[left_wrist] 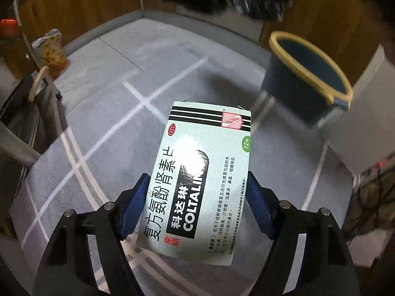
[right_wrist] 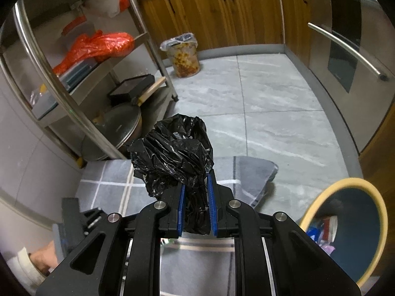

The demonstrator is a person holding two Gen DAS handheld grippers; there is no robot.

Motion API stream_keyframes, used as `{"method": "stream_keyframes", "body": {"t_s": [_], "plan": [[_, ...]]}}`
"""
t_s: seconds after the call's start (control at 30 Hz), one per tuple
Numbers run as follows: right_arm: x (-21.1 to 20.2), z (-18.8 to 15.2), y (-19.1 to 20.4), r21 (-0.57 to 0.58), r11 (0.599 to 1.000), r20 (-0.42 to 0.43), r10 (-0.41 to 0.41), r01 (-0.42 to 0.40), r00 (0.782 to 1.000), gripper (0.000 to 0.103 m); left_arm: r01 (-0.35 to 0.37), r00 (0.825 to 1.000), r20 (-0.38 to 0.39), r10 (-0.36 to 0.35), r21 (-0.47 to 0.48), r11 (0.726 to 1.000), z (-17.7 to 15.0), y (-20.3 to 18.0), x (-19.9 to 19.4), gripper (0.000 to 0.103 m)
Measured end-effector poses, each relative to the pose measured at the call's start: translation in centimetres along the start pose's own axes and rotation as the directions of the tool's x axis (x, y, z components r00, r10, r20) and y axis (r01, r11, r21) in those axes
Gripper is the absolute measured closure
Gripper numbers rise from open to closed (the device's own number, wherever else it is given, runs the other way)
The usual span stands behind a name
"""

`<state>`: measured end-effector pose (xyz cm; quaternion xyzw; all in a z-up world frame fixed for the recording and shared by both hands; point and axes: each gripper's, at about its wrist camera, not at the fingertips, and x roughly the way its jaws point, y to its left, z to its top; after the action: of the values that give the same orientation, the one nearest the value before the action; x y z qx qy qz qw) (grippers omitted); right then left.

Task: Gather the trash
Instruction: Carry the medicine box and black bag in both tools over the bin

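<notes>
My left gripper (left_wrist: 197, 180) is shut on a pale green Coltalin medicine box (left_wrist: 200, 172) and holds it above the grey checked mat (left_wrist: 98, 128). A dark blue bin with a yellow rim (left_wrist: 308, 74) stands to the upper right of the box. My right gripper (right_wrist: 196, 180) is shut on a crumpled black plastic bag (right_wrist: 175, 153), held above the same mat (right_wrist: 111, 187). The blue bin (right_wrist: 358, 222) is at the lower right of that view, with some trash inside.
A steel shelf rack (right_wrist: 74, 79) with red bags, a black box and pans stands on the left. A flowered waste bin with a liner (right_wrist: 184, 56) stands by wooden cabinets (right_wrist: 222, 12). An oven front (right_wrist: 345, 49) is on the right. Grey tiled floor (right_wrist: 271, 98) lies between.
</notes>
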<state>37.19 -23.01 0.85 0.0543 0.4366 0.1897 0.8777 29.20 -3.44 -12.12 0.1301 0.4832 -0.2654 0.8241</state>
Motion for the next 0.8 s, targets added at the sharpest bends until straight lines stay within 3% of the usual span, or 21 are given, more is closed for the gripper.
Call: {"method": "stream_keyframes", "body": {"t_s": [0.2, 0.43, 0.8], "plan": [[-3.5, -0.5, -2.7, 0.026, 0.999, 0.037, -0.041, 0.040, 0.998, 0.085, 0.013, 0.992, 0.128, -0.003, -0.075, 0.997, 3.6, -2.5, -2.8, 0.028], [-8.8, -3.1, -9.9, 0.123, 0.984, 0.059, -0.140, 0.132, 0.988, 0.085, 0.085, 0.972, 0.228, -0.062, -0.092, 0.992, 9.4, -7.9, -3.1, 0.028], [-13.2, -7.8, -18.9, 0.222, 0.939, 0.004, -0.268, 0.261, 0.963, 0.085, 0.102, 0.962, 0.258, -0.092, -0.024, 0.995, 14.9, -18.1, -2.1, 0.028]]}}
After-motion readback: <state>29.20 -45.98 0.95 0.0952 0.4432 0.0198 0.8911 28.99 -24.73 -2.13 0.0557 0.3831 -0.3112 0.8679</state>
